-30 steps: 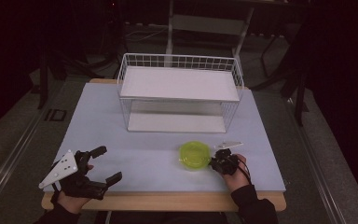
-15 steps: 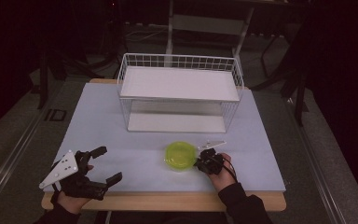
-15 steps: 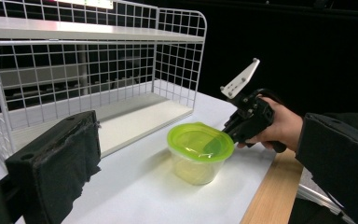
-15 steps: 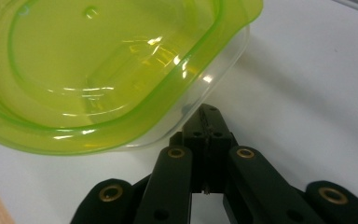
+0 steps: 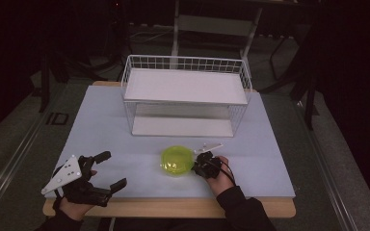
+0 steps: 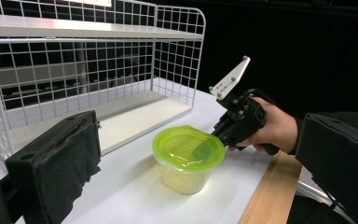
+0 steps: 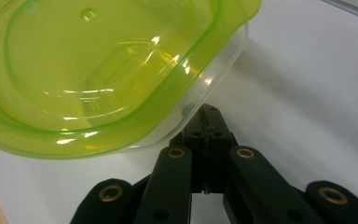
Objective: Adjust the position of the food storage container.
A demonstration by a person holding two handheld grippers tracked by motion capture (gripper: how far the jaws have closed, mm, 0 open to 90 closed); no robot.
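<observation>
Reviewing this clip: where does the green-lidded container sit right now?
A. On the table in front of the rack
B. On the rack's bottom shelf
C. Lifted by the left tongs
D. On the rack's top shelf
A: the green-lidded container rests on the table, in front of the wire rack.

Your right gripper (image 5: 196, 166) sits closed against the round yellow-green lidded plastic container (image 5: 177, 160) on its left; the white wire shelf rack (image 5: 185, 98) stands beyond. Your left gripper (image 5: 107, 169) hangs open, well apart.

Left claw (image 5: 107, 169) gapes wide; right claw (image 5: 196, 167) is pinched together.
</observation>
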